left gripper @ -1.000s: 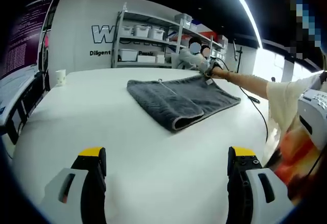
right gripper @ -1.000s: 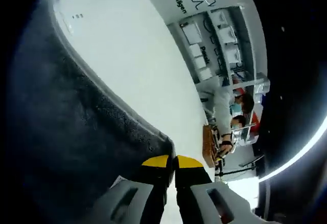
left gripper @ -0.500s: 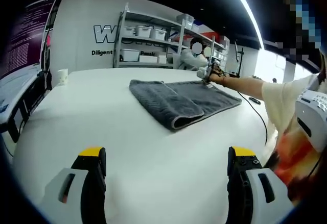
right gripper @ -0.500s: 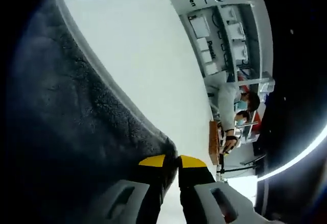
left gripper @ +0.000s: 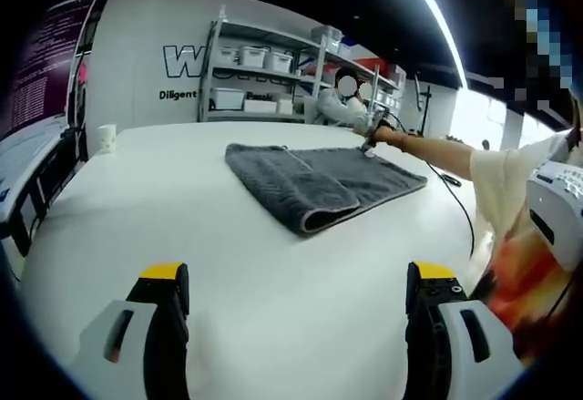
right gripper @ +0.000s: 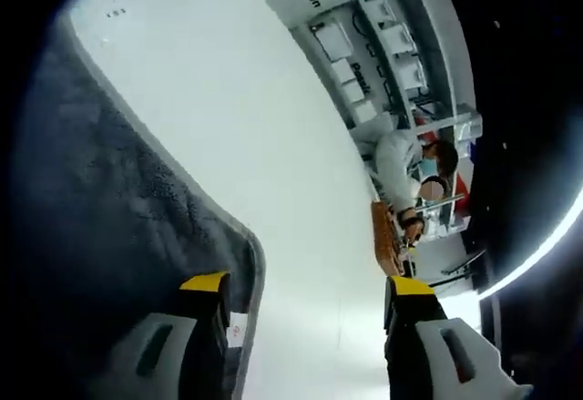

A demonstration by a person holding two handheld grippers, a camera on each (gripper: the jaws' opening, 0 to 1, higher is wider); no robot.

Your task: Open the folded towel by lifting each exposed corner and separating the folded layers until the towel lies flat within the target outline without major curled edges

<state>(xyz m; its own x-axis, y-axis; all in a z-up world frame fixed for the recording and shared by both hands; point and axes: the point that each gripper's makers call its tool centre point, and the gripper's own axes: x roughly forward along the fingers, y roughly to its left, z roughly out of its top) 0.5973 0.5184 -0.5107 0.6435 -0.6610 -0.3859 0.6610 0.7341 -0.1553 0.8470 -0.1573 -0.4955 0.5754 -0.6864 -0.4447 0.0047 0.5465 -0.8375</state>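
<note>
A dark grey towel [left gripper: 314, 181] lies on the white table [left gripper: 228, 263], partly unfolded, with a thick folded layer along its left and near side. My left gripper [left gripper: 296, 282] hovers open over the near part of the table, well short of the towel. In the left gripper view my right gripper [left gripper: 372, 136] sits at the towel's far right corner, at the end of a person's outstretched arm [left gripper: 437, 152]. In the right gripper view the right gripper [right gripper: 305, 283] is open, its jaws wide apart over the towel's corner [right gripper: 232, 282], nothing held.
A white cup [left gripper: 107, 138] stands at the table's far left. A shelf rack [left gripper: 273, 76] with white bins and two people stand behind the table. A black cable [left gripper: 460, 200] runs along the table's right edge. A wooden object [right gripper: 383, 236] lies beyond the table.
The right gripper was shut on the towel's corner and has now opened, letting the corner drop onto the table. The left gripper stayed still.
</note>
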